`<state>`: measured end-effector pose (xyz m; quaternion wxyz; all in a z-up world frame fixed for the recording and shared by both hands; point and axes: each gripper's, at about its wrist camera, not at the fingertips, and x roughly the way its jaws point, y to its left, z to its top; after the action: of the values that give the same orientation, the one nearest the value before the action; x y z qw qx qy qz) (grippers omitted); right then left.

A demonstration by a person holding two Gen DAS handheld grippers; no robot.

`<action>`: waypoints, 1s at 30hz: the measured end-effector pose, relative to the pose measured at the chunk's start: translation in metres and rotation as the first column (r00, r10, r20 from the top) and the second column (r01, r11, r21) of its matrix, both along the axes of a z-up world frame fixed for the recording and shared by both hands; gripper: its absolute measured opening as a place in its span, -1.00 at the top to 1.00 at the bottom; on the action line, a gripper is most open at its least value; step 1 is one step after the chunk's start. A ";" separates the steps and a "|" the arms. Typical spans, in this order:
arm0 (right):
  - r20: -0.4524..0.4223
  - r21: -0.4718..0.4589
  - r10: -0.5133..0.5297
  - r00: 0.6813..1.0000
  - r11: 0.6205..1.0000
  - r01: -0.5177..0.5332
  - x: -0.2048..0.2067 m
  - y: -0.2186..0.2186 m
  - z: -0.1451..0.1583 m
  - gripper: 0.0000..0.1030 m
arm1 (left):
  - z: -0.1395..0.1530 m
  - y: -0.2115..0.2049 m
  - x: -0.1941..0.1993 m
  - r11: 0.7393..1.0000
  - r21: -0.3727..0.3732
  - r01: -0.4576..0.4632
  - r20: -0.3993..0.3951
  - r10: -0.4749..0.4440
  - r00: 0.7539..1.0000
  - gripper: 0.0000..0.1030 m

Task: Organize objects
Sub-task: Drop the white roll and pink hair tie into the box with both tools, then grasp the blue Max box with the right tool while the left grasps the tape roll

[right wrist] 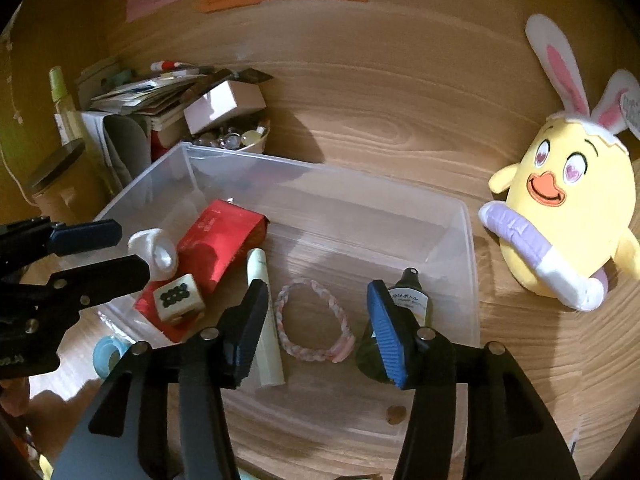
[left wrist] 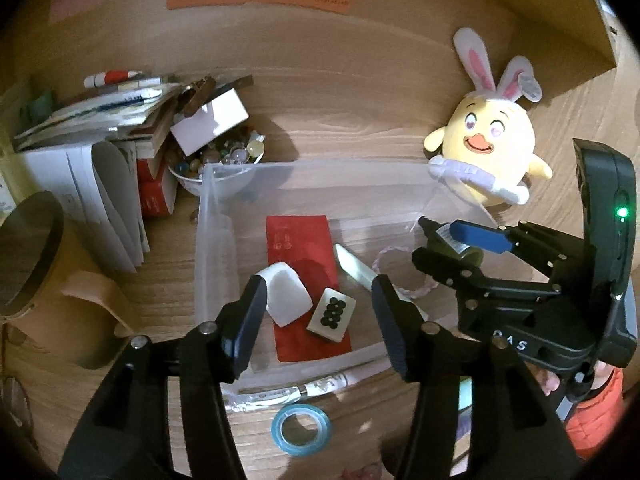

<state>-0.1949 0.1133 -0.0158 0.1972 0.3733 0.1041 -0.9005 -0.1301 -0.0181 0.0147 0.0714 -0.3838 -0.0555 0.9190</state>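
One dark bottle (right wrist: 414,300) (base hidden), label unreadable

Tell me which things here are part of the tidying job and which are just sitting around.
Part of the job:
clear bin
red packet
mahjong tile
white piece
pale tube
braided bracelet
dark bottle
blue tape roll, outside the bin

Just lying about:
plush chick
bowl of marbles
book pile

**Readable marks**

On the small dark bottle (right wrist: 408,300): a white label with Japanese print, "ボトル" legible. On the right gripper's black body (left wrist: 516,344): white letters "AS". On the mahjong tile (left wrist: 331,314): eight black dots. Wall notes unreadable.
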 end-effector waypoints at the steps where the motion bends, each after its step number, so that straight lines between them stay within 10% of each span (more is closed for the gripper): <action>1: -0.007 0.002 0.001 1.000 1.000 -0.001 0.003 0.000 0.002 -0.02 | 0.002 0.001 0.001 1.000 0.001 0.004 -0.001 -0.004 1.000 -0.08; 5: -0.031 0.000 0.011 0.999 1.000 -0.011 0.014 0.001 0.009 -0.26 | 0.009 0.002 0.010 1.000 0.000 0.001 -0.019 -0.001 1.000 -0.54; 11: -0.071 -0.013 0.004 0.997 1.000 -0.005 0.035 0.009 0.024 -0.56 | 0.018 0.006 0.030 0.999 -0.039 0.013 -0.049 -0.015 0.999 -0.59; 30: -0.040 -0.017 -0.108 0.993 0.994 0.107 0.086 0.074 0.006 -0.65 | -0.016 -0.013 0.064 0.999 -0.031 -0.023 0.045 0.025 0.999 -0.84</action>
<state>-0.1089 0.1875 -0.0103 0.1490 0.3583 0.0811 -0.9181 -0.0661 -0.0308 -0.0009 0.0533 -0.4050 -0.0478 0.9115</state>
